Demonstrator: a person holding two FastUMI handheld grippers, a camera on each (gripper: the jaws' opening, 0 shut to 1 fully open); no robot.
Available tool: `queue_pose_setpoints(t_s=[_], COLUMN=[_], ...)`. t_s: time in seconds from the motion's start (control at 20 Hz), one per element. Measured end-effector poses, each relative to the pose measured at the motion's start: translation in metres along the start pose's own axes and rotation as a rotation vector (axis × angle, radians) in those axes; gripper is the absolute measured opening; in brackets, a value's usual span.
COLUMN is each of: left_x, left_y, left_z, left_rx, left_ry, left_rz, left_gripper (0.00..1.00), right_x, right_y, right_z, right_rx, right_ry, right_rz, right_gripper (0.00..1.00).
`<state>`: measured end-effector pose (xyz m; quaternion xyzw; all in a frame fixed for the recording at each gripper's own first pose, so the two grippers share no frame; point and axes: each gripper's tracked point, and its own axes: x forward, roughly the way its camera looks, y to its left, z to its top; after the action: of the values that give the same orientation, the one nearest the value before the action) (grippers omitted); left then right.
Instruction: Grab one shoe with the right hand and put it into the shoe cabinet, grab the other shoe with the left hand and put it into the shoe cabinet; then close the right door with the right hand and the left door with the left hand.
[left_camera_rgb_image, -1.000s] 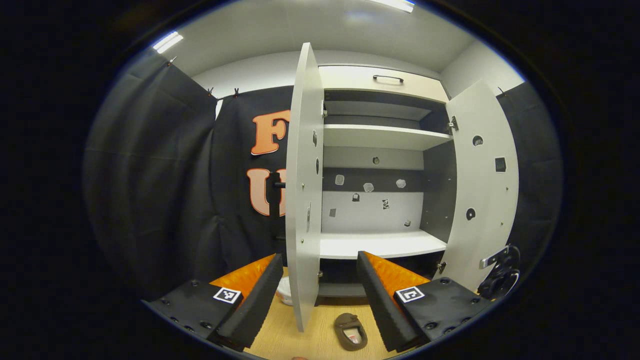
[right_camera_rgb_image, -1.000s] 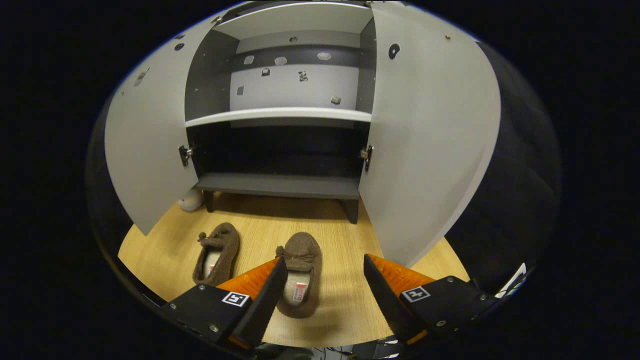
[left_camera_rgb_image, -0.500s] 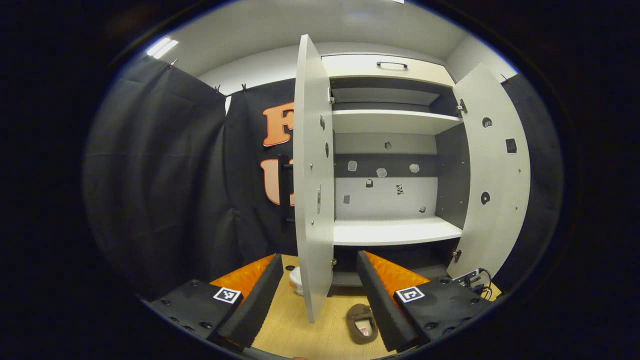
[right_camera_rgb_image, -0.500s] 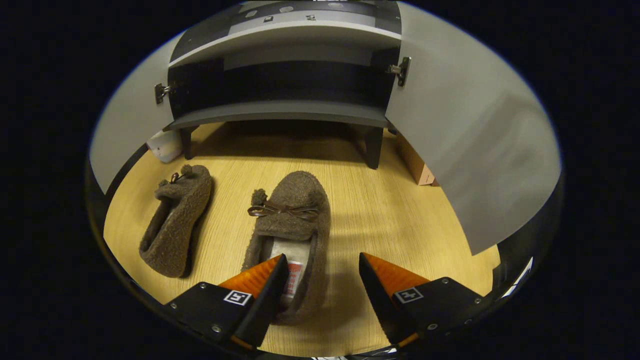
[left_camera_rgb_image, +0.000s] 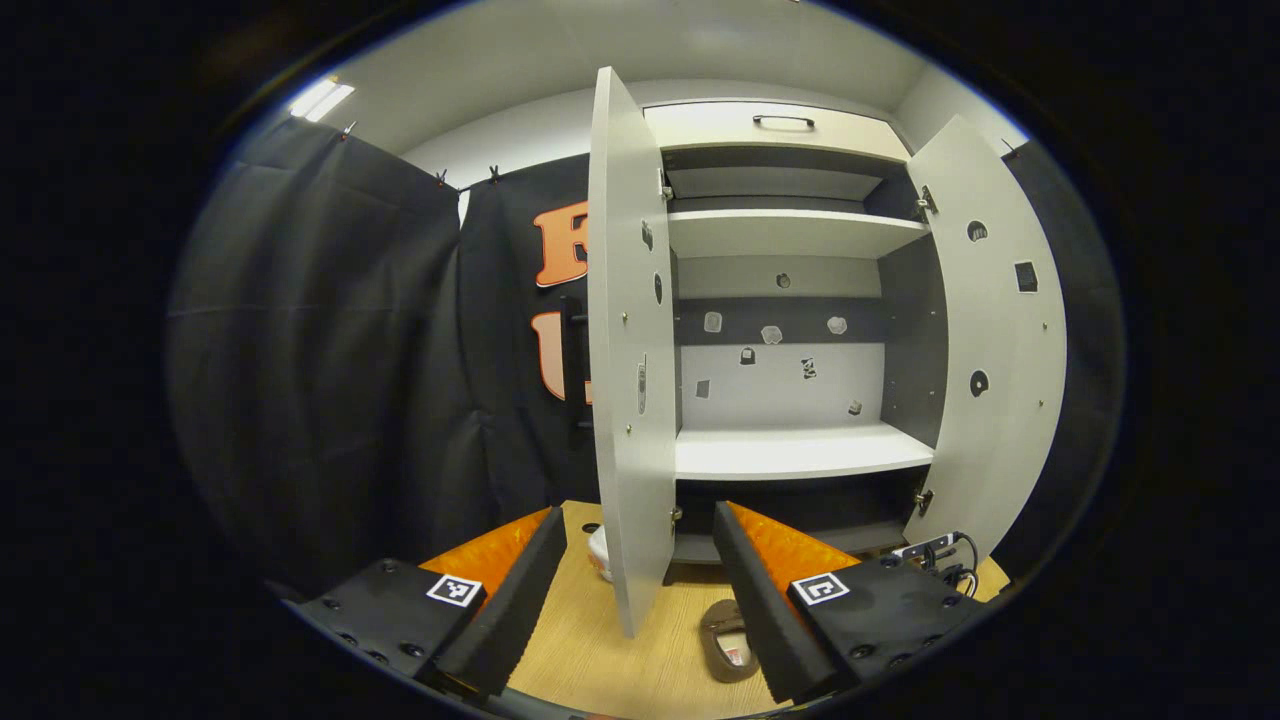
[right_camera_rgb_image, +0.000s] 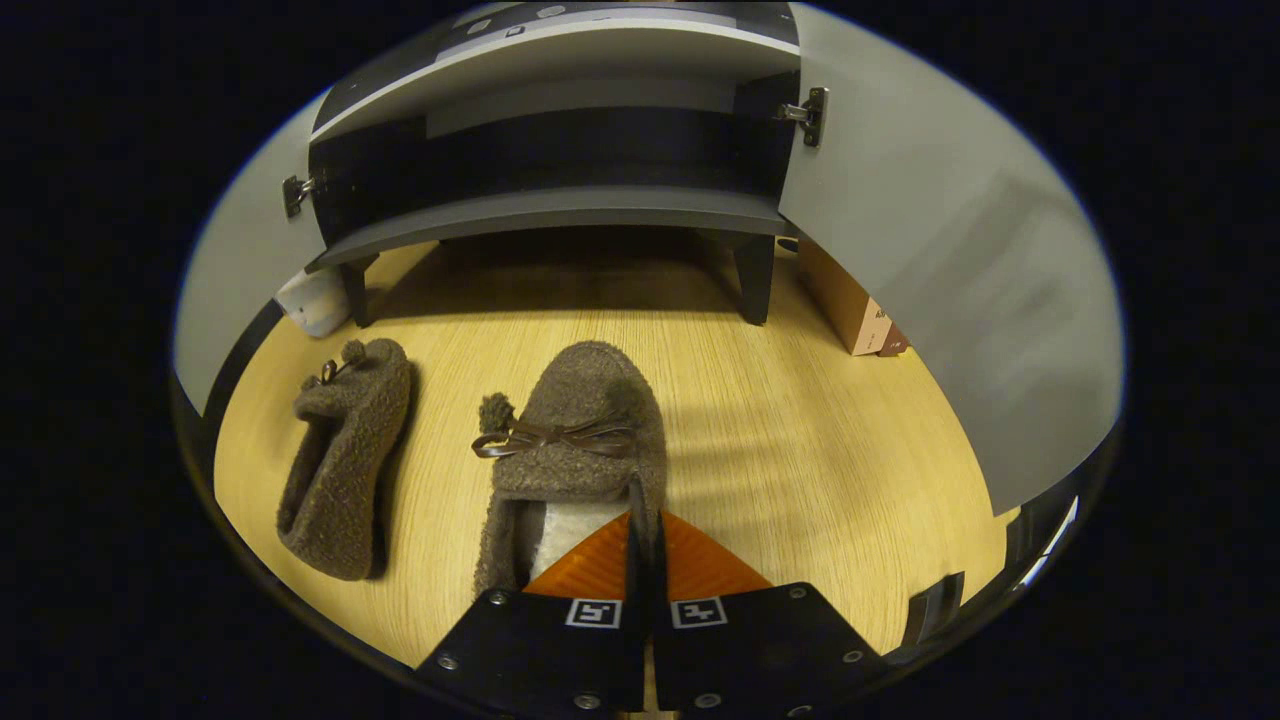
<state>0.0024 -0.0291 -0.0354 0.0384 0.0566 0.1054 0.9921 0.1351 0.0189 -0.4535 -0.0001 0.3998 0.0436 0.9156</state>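
Two fuzzy brown shoes with bows lie on the wooden floor in front of the shoe cabinet (right_camera_rgb_image: 560, 210). In the right gripper view, my right gripper (right_camera_rgb_image: 645, 505) is shut on the right side wall of the nearer shoe (right_camera_rgb_image: 585, 400), one finger inside it and one outside. The other shoe (right_camera_rgb_image: 345, 450) lies to its left, toe toward the cabinet. In the left gripper view, my left gripper (left_camera_rgb_image: 638, 512) hangs open in the air, facing the edge of the cabinet's open left door (left_camera_rgb_image: 625, 350). One shoe (left_camera_rgb_image: 728, 645) shows on the floor between its fingers.
Both cabinet doors stand wide open, with the right door (right_camera_rgb_image: 950, 280) close to my right gripper. A cardboard box (right_camera_rgb_image: 850, 310) sits behind it by the cabinet leg. A white object (right_camera_rgb_image: 315, 300) lies near the left leg. White shelves (left_camera_rgb_image: 800, 450) run above the dark bottom shelf.
My right gripper went down over the nearer shoe and shut on its side wall. The left gripper drifted slightly, staying open.
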Motion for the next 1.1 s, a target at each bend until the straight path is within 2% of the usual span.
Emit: queue_pose_setpoints(t_s=[0.1,0.15,0.3,0.45,0.5,0.7,0.8,0.9,1.1], left_x=[0.001,0.002,0.005,0.018,0.023,0.041,0.045,0.048,0.053], left_y=[0.0,-0.003,-0.01,-0.02,-0.022,-0.029,-0.027,-0.029,-0.034], left_z=[0.0,-0.001,-0.001,-0.004,-0.005,-0.008,-0.009,-0.015,-0.023], left_rx=[0.006,0.003,-0.011,-0.01,-0.014,-0.005,0.004,-0.006,-0.017], left_ry=[-0.006,-0.005,-0.016,-0.019,-0.024,-0.033,-0.04,-0.035,-0.029], left_rz=[0.005,0.002,-0.027,-0.074,-0.089,-0.175,-0.2,-0.234,-0.282], left_gripper=[0.96,0.94,0.97,0.94,0.96,0.96,0.94,0.96,0.97], right_x=[-0.018,-0.028,-0.068,-0.118,-0.137,-0.194,-0.213,-0.227,-0.234], right_y=[0.004,0.007,0.017,0.028,0.031,0.04,0.049,0.059,0.072], right_z=[0.01,0.014,0.044,0.072,0.085,0.132,0.159,0.19,0.26], right_rx=[-0.001,-0.004,0.021,0.048,0.045,0.063,0.076,0.082,0.079], right_ry=[-0.027,-0.04,-0.097,-0.141,-0.168,-0.252,-0.294,-0.337,-0.42], right_rz=[0.014,0.022,0.07,0.108,0.119,0.127,0.133,0.15,0.137], right_gripper=[0.02,0.02,0.02,0.02,0.02,0.02,0.02,0.02,0.02])
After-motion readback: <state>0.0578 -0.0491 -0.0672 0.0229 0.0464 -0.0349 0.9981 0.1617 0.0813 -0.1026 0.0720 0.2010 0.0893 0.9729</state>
